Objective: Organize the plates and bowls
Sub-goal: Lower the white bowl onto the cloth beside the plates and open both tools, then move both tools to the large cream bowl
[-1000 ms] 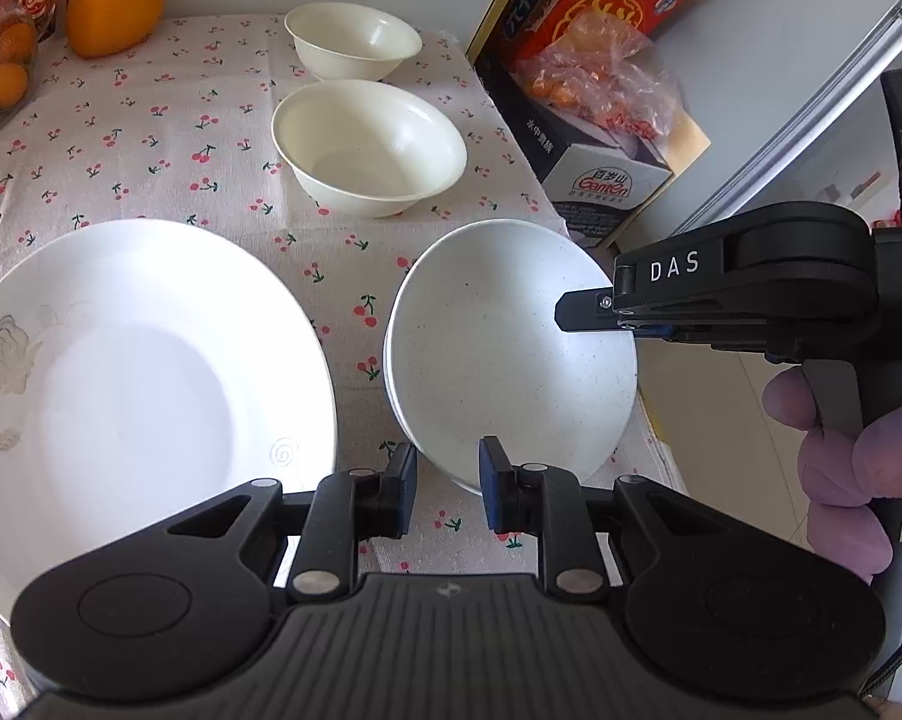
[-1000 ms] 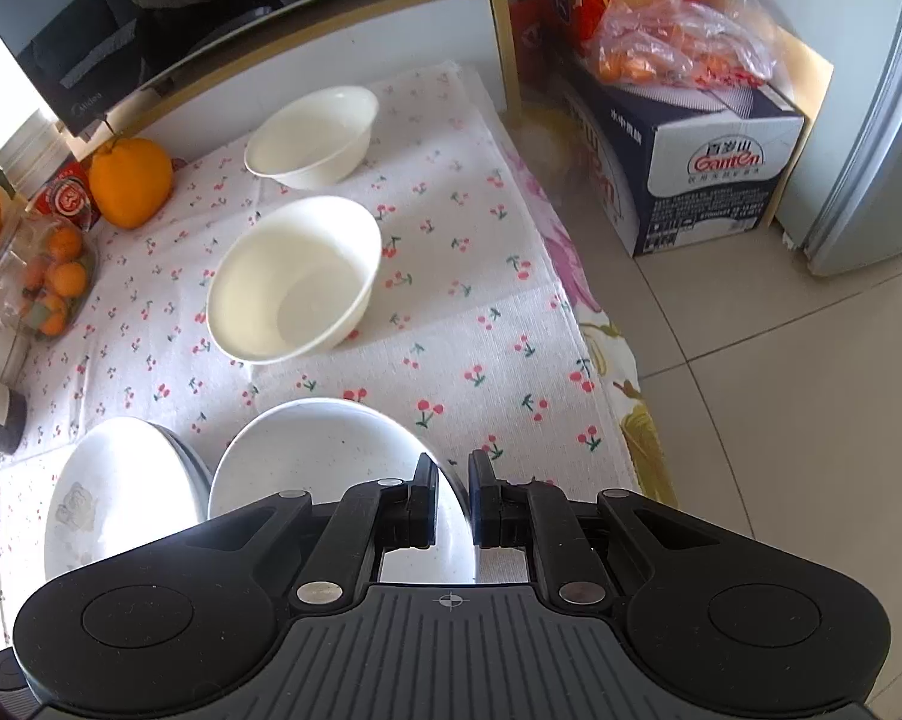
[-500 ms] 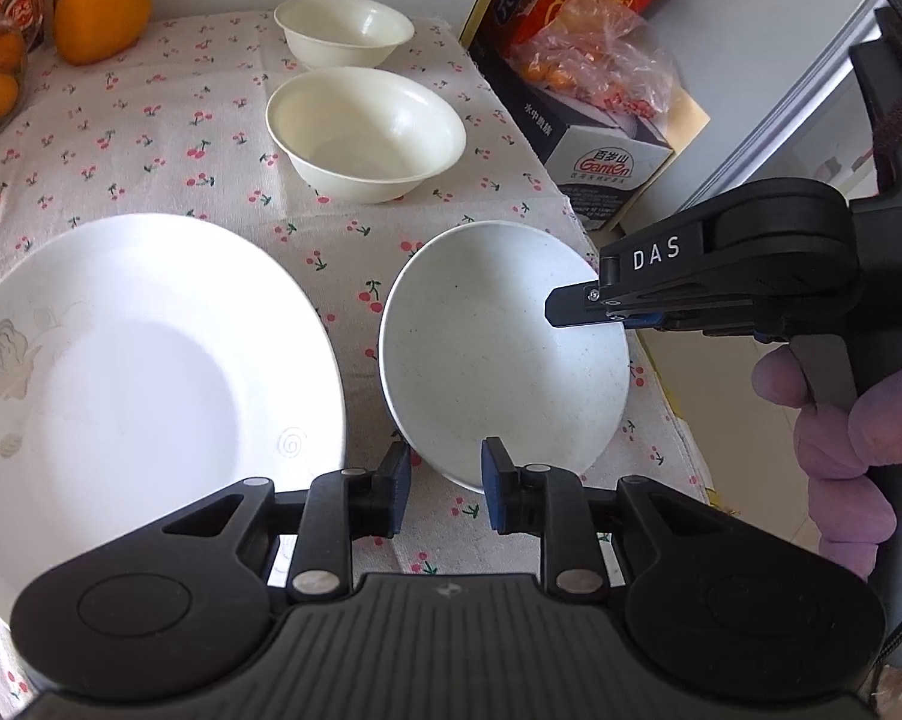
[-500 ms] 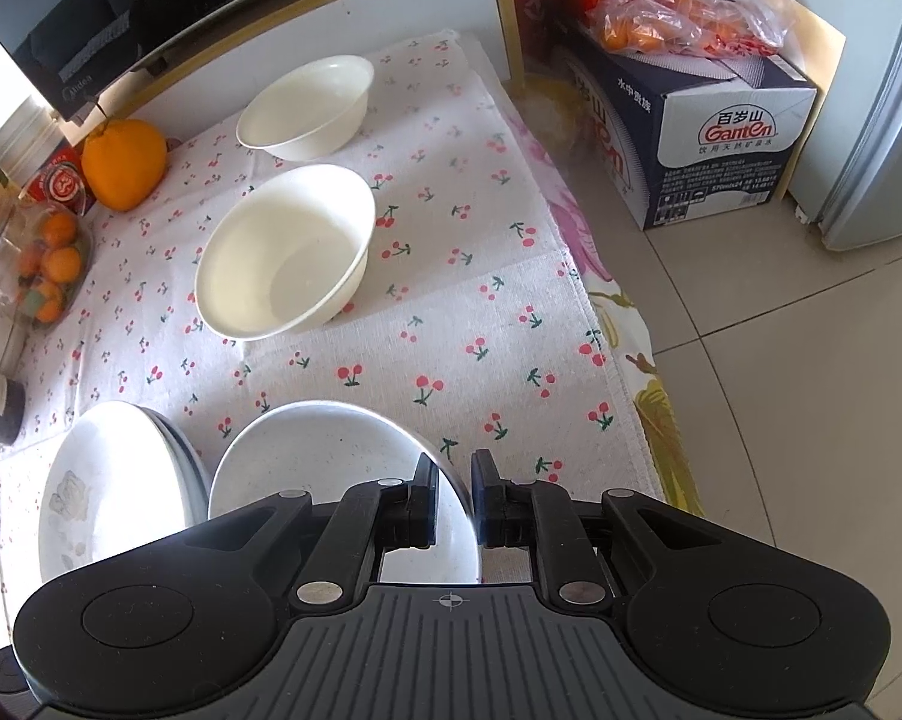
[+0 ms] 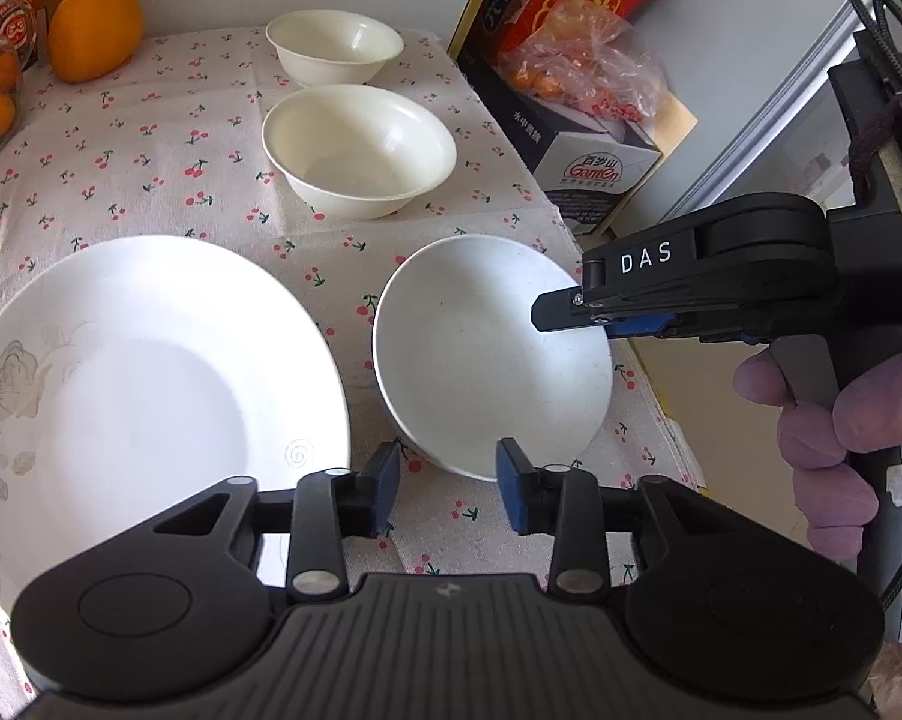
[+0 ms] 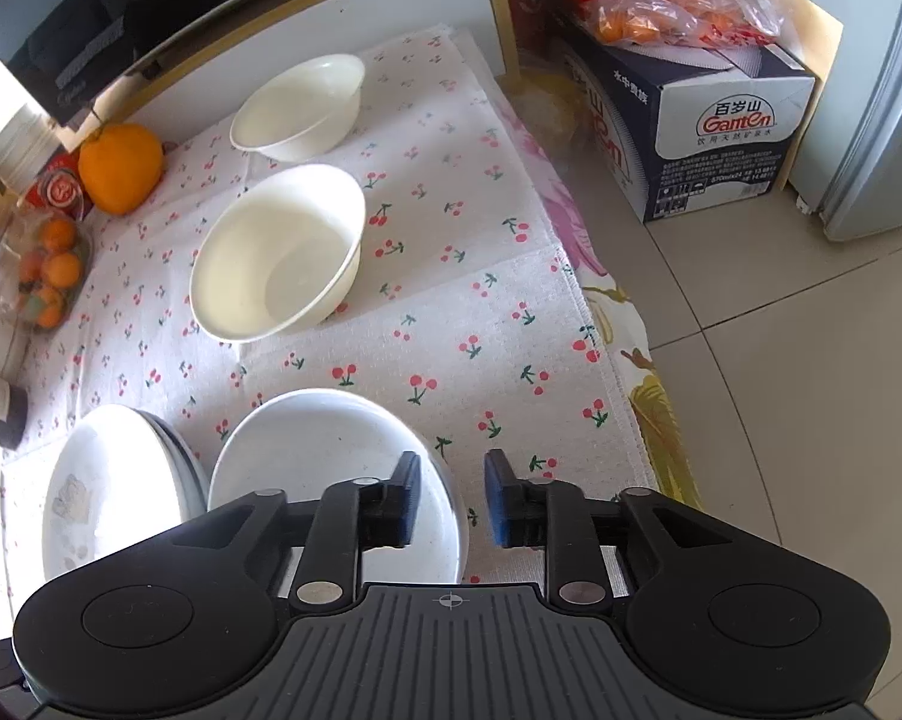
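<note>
A small white plate [image 5: 487,354] lies near the table's right edge, also in the right wrist view [image 6: 324,468]. A large white flowered plate [image 5: 150,372] lies to its left; the right wrist view [image 6: 108,492] shows it on a stack. Two cream bowls stand behind: a larger one [image 5: 360,150] and a smaller one [image 5: 333,51]. My left gripper [image 5: 447,483] is open and empty, just in front of the small plate's near rim. My right gripper [image 6: 447,498] is open, its fingers straddling the small plate's right rim; it also shows in the left wrist view [image 5: 577,315].
The cherry-print tablecloth [image 5: 150,168] covers the table. A big orange [image 5: 93,30] and bagged small oranges [image 6: 48,276] sit at the back left. A Ganten box [image 6: 715,126] with a fruit bag stands on the tiled floor to the right.
Both grippers have opened from nearly shut. The left gripper has drawn back a little from the small plate. The plate has stayed in place.
</note>
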`<state>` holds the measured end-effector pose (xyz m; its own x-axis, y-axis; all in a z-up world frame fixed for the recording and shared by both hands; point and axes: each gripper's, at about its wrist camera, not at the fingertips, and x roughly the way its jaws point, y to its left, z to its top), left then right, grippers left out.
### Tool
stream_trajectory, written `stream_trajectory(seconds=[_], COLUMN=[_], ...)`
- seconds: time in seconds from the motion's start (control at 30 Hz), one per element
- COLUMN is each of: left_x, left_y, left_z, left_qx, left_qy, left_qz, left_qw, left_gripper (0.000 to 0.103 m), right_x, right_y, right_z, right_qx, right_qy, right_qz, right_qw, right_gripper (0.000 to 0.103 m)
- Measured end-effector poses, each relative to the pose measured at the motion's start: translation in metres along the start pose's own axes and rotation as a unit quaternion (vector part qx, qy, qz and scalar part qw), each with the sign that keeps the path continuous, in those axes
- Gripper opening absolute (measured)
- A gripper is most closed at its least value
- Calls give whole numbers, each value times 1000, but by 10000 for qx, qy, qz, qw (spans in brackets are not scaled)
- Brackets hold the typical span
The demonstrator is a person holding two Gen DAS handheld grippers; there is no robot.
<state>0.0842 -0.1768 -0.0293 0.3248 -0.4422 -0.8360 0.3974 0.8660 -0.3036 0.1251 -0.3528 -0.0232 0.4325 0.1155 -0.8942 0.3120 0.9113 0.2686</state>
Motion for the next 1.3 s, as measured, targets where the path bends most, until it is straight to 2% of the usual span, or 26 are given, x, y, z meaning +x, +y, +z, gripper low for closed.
stream_trajectory(seconds=[0.13, 0.33, 0.4, 0.5, 0.77, 0.9, 1.0, 1.3], left_x=[-4, -9, -10, -12, -22, -29, -32, -23], left_y=[-2, -4, -5, -8, -14, -7, 5, 32], left_z=[1, 2, 2, 2, 7, 15, 23, 45], left_qx=[101, 154, 181, 219, 389, 361, 212, -183], left_qy=[-41, -54, -55, -57, -144, -346, -502, -1146], left_qz=[46, -32, -64, -112, 80, 287, 437, 939], left_qw=[9999, 9999, 9998, 9997, 9991, 9983, 9976, 9888], left_gripper=[46, 54, 59, 67, 84, 93, 94, 96], right_x=[-6, -15, -17, -19, -27, -30, -29, -17], right_y=[-1, 3, 3, 4, -2, -4, -6, -11], right_z=[1, 2, 3, 3, 8, 11, 12, 18], right_qx=[-26, -83, -80, -77, 172, 325, 440, 864], right_qy=[-87, -215, -233, -260, -412, -553, -666, -1022], right_qz=[141, 326, 383, 461, 750, 840, 849, 926], right_qw=[9999, 9992, 9990, 9986, 9962, 9944, 9932, 9867], right_gripper=[49, 58, 60, 69, 73, 75, 81, 81])
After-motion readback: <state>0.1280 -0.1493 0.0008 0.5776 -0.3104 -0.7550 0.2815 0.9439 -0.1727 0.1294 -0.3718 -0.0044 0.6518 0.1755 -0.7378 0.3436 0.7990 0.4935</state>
